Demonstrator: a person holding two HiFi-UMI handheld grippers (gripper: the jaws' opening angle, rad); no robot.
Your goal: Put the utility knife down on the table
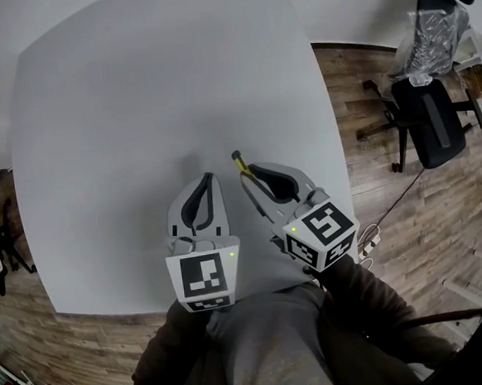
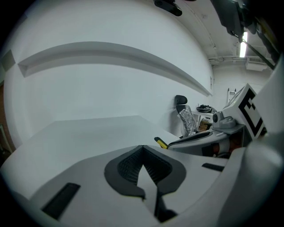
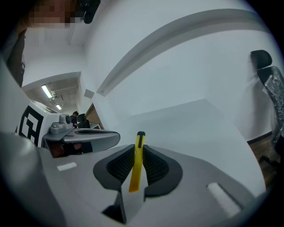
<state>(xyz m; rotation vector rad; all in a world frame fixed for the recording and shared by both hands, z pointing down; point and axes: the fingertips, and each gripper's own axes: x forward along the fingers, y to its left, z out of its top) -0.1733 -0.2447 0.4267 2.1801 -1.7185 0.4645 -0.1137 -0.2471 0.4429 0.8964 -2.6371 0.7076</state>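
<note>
A slim yellow utility knife (image 3: 137, 162) with a black tip is clamped between the dark pads of my right gripper (image 3: 139, 150), its tip sticking out past the jaws. In the head view the knife (image 1: 241, 164) pokes out of the right gripper (image 1: 255, 178), above the near part of the white table (image 1: 158, 94). Just to its left my left gripper (image 1: 209, 182) is shut with nothing between its pads. From the left gripper (image 2: 143, 150) view, the knife's tip (image 2: 160, 142) shows at the right, beside the right gripper's jaw.
The table's right edge runs close to the right gripper. Beyond it on the wooden floor stand a black office chair (image 1: 427, 123) and a plastic-wrapped chair (image 1: 434, 27). A cable and power strip (image 1: 369, 237) lie on the floor near the table's corner.
</note>
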